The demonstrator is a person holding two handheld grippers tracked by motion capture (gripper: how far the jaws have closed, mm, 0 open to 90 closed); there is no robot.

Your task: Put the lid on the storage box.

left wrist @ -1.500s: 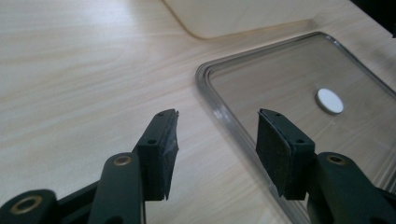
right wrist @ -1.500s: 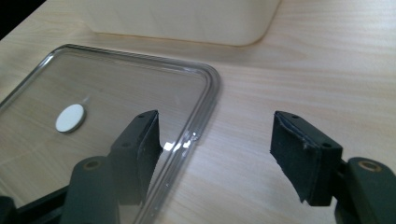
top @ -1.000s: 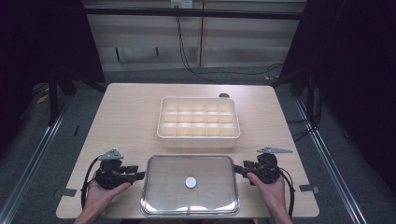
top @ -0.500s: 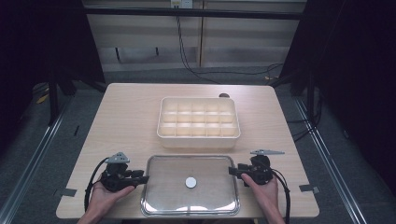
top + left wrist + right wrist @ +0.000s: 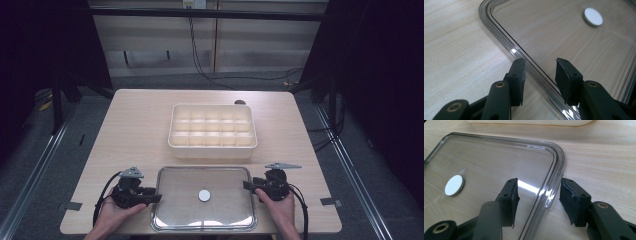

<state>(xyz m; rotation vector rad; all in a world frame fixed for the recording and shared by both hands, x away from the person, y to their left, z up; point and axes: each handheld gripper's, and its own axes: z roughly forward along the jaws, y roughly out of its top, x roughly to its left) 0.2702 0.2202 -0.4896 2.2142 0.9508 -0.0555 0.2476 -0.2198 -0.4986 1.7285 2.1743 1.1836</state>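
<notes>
A clear plastic lid [image 5: 202, 217] with a white disc [image 5: 204, 195] at its middle lies flat at the table's front. My left gripper [image 5: 156, 198] is at its left edge. In the left gripper view the jaws [image 5: 540, 62] straddle the lid's rim [image 5: 531, 65] with gaps on both sides; they narrowed and have just been opening a little. My right gripper [image 5: 246, 185] is at the right edge. Its jaws [image 5: 539, 182] straddle the rim [image 5: 552, 192] without pressing on it and have just been closing. A cream compartment box [image 5: 212, 151] sits behind the lid.
The wooden table [image 5: 135, 130] ends close behind both hands at its front edge. A small dark object [image 5: 240, 102] lies behind the box. Cables trail from both grippers. Bare wood lies left and right of the box.
Both grippers have edged inward to the lid's side edges, and their jaws stand narrower than a second ago. The lid and box have not moved.
</notes>
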